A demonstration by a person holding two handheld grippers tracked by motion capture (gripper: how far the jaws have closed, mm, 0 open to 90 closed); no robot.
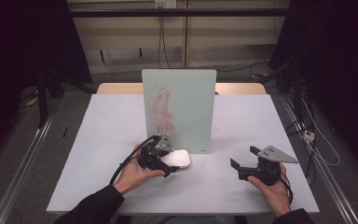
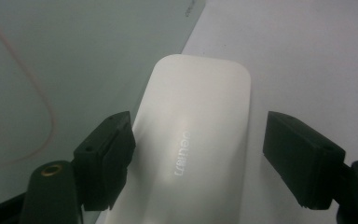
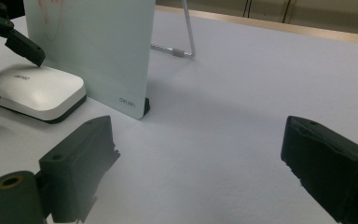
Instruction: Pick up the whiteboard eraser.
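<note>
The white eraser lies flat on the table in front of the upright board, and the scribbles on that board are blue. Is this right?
Not quite. The scribbles on the upright board are red, not blue; the high view shows this. The rest holds: the white eraser lies flat on the table in front of the board.
</note>
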